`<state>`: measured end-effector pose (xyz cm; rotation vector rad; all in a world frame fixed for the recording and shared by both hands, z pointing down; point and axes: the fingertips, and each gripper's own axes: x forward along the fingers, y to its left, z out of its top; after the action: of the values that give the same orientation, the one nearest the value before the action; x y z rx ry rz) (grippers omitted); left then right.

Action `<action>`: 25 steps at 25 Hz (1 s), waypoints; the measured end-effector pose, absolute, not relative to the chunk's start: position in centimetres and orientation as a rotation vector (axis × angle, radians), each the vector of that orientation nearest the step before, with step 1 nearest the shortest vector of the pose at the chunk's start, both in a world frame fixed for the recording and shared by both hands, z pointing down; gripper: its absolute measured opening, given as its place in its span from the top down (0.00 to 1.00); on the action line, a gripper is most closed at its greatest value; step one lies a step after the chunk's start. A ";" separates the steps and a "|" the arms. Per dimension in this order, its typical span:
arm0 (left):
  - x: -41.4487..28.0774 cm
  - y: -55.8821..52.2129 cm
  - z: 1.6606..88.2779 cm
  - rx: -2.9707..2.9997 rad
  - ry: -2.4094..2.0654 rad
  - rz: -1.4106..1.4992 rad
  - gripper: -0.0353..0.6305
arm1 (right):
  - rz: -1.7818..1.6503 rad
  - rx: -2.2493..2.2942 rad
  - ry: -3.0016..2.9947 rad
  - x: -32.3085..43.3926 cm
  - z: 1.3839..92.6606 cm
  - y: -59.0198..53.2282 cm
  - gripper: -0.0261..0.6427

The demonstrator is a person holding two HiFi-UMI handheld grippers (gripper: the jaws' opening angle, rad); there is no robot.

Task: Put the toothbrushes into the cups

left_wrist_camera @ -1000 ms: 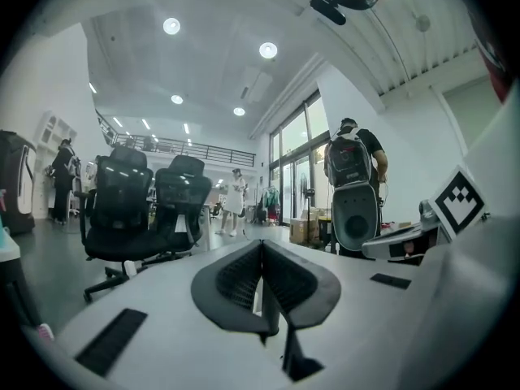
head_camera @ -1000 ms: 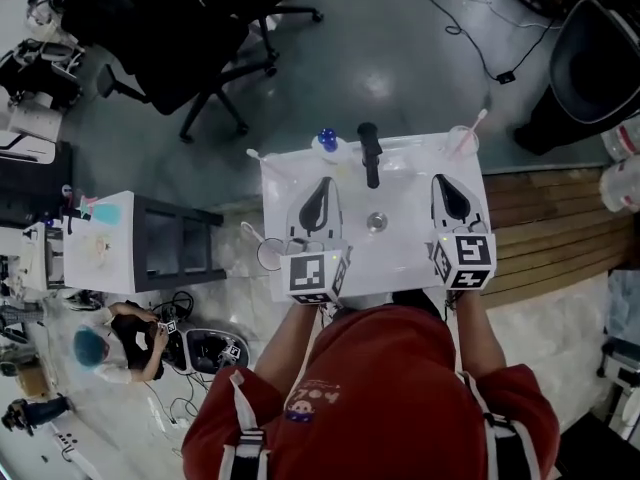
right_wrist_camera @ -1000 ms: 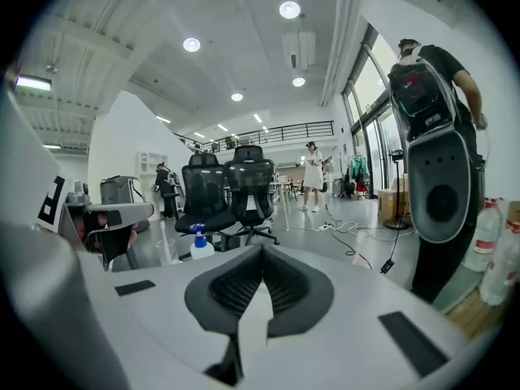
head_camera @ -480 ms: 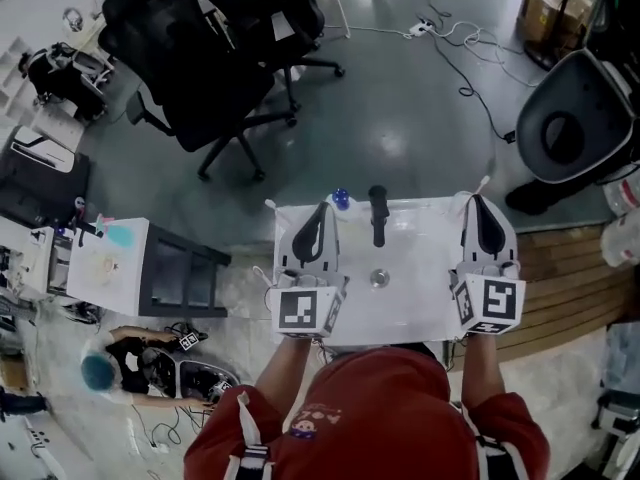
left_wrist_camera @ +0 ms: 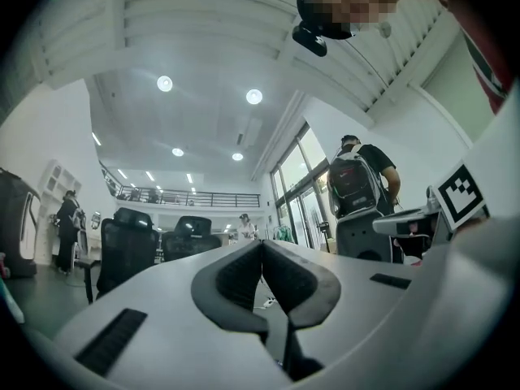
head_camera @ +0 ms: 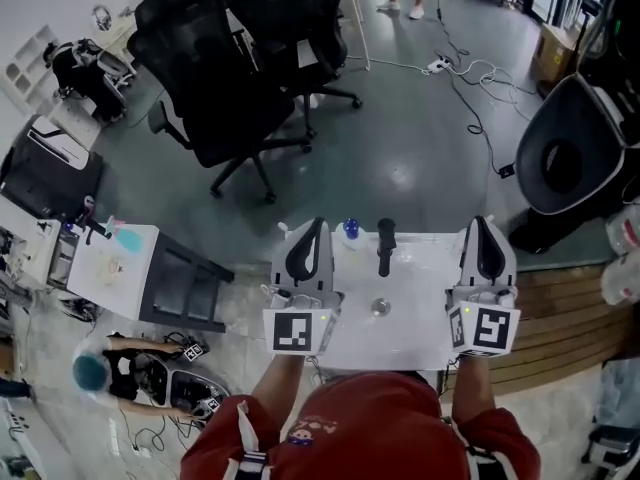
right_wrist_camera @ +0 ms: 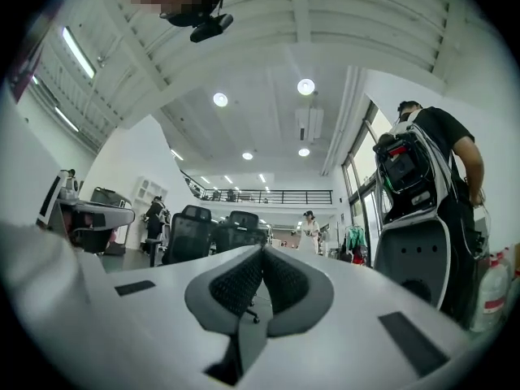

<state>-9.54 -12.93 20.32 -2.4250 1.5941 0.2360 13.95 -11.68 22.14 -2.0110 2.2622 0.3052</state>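
Pictured from above: white basin top (head_camera: 420,298) on grey floor (head_camera: 400,148), wooden decking (head_camera: 560,318) at its right side. Black faucet (head_camera: 385,246) at the rear middle, round metal drain (head_camera: 380,308) just in front. Small blue-topped item (head_camera: 350,230) near the rear edge, left of the faucet.

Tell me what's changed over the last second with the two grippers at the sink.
The right gripper has swung outward to the sink's right edge and now hides the cup with the pink toothbrush. The left gripper barely shifted. Both stay shut and empty; the faucet is where it was.
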 end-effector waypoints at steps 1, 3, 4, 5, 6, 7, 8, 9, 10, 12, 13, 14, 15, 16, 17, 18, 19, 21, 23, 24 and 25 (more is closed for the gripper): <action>-9.7 -12.9 20.2 -2.422 1.600 0.242 0.92 | 0.305 -2.005 2.264 13.8 22.0 -11.6 0.94; -9.9 -12.7 20.0 -2.417 1.600 0.249 0.92 | 0.299 -1.996 2.265 13.6 21.9 -11.5 0.94; -9.9 -12.6 19.9 -2.415 1.597 0.251 0.92 | 0.294 -1.990 2.268 13.5 21.8 -11.5 0.94; -9.9 -12.5 19.9 -2.416 1.595 0.254 0.92 | 0.288 -1.984 2.274 13.4 21.9 -11.5 0.94; -9.9 -12.4 19.9 -2.417 1.594 0.256 0.92 | 0.281 -1.978 2.281 13.2 22.0 -11.4 0.94; -9.9 -12.3 20.0 -2.419 1.594 0.255 0.92 | 0.274 -1.971 2.289 13.0 22.2 -11.4 0.95; -9.9 -12.2 20.2 -2.421 1.596 0.251 0.92 | 0.267 -1.965 2.296 12.9 22.3 -11.3 0.95; -9.8 -12.0 20.3 -2.423 1.597 0.246 0.92 | 0.261 -1.959 2.301 12.7 22.5 -11.2 0.95; -9.8 -11.9 20.5 -2.424 1.598 0.240 0.92 | 0.256 -1.954 2.305 12.6 22.6 -11.1 0.95; -9.8 -11.6 20.6 -2.427 1.602 0.236 0.92 | 0.248 -1.947 2.309 12.5 22.8 -10.9 0.95; -9.8 -11.4 20.7 -2.426 1.604 0.241 0.92 | 0.245 -1.945 2.311 12.4 22.9 -10.8 0.95; -9.8 -11.2 20.7 -2.425 1.607 0.250 0.92 | 0.241 -1.945 2.313 12.4 22.9 -10.7 0.95; -9.7 -11.1 20.7 -2.426 1.610 0.258 0.92 | 0.236 -1.944 2.314 12.4 22.9 -10.5 0.95; -9.7 -10.9 20.7 -2.433 1.614 0.266 0.92 | 0.232 -1.944 2.317 12.4 22.9 -10.4 0.95; -9.5 -10.8 20.7 -2.444 1.617 0.278 0.92 | 0.231 -1.946 2.321 12.5 22.9 -10.3 0.95; -9.4 -10.7 20.8 -2.453 1.621 0.288 0.92 | 0.230 -1.948 2.324 12.5 23.0 -10.2 0.95; -9.4 -10.6 20.8 -2.457 1.625 0.291 0.92 | 0.227 -1.949 2.327 12.5 23.1 -10.1 0.95; -9.6 -10.4 20.9 -2.455 1.632 0.278 0.92 | 0.222 -1.936 2.340 12.1 23.3 -10.1 0.95; -9.8 -10.4 21.3 -2.449 1.637 0.254 0.92 | 0.221 -1.926 2.354 11.8 23.5 -10.2 0.95; -9.8 -10.3 21.4 -2.449 1.638 0.250 0.92 | 0.218 -1.928 2.359 11.7 23.7 -10.2 0.95; -9.8 -10.3 21.4 -2.450 1.639 0.250 0.92 | 0.212 -1.932 2.363 11.7 23.9 -10.2 0.95</action>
<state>-9.79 -10.28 21.42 -2.4505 1.6392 0.2501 11.68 -10.22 23.86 -1.9324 2.3626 0.2125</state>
